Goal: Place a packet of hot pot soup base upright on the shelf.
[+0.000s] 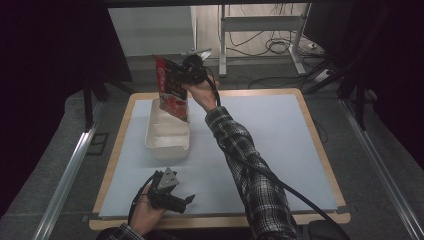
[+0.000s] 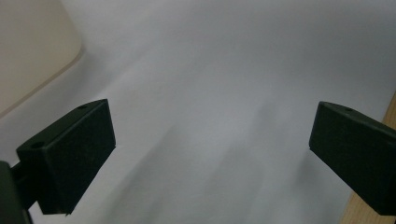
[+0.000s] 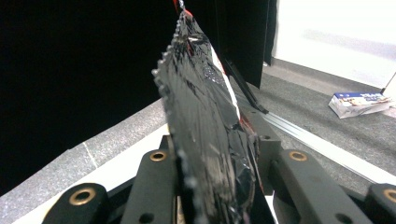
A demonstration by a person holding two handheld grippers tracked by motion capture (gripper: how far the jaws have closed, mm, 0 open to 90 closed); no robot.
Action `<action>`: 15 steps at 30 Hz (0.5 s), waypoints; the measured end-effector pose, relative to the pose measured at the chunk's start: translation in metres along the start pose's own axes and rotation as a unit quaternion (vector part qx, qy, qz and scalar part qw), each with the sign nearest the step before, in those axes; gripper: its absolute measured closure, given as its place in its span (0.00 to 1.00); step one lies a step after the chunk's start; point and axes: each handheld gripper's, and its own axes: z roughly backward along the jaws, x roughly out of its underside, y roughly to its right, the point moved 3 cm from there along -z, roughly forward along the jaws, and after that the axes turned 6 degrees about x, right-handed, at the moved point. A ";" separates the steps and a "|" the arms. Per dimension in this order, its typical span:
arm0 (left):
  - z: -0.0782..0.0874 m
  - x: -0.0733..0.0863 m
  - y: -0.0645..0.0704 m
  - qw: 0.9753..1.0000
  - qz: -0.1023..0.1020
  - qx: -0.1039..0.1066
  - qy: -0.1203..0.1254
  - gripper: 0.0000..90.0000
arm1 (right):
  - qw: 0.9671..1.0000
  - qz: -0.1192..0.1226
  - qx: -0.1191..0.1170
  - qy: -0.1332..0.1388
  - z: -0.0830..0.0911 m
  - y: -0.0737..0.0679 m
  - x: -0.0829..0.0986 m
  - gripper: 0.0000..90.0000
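A red and black snack bag [image 1: 171, 91] hangs upright over the far end of the white tub [image 1: 167, 140], its lower edge near the tub's rim. My right gripper [image 1: 189, 73] is shut on the bag's upper edge. In the right gripper view the glossy bag [image 3: 205, 126] stands edge-on, pinched between the jaws. My left gripper [image 1: 181, 202] rests low near the table's front edge, open, with nothing between its fingers [image 2: 70, 158]. A corner of the tub [image 2: 28, 46] shows at the top left of the left gripper view.
The pale blue mat [image 1: 265, 135] covers the wood-edged table [image 1: 320, 150]. A metal stand and cables [image 1: 265, 35] sit on the floor beyond the table. A small box [image 3: 357, 102] lies on the floor at the far side.
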 end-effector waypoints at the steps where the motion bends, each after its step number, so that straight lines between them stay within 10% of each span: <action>1: 0.001 0.000 0.000 1.000 0.003 0.000 0.003 0.00 | 1.000 -0.004 0.000 0.000 -0.007 -0.002 0.004 0.76; 15: 0.001 0.001 -0.001 1.000 0.003 -0.004 0.002 0.00 | 0.999 -0.004 -0.020 -0.044 -0.020 -0.003 0.037 0.73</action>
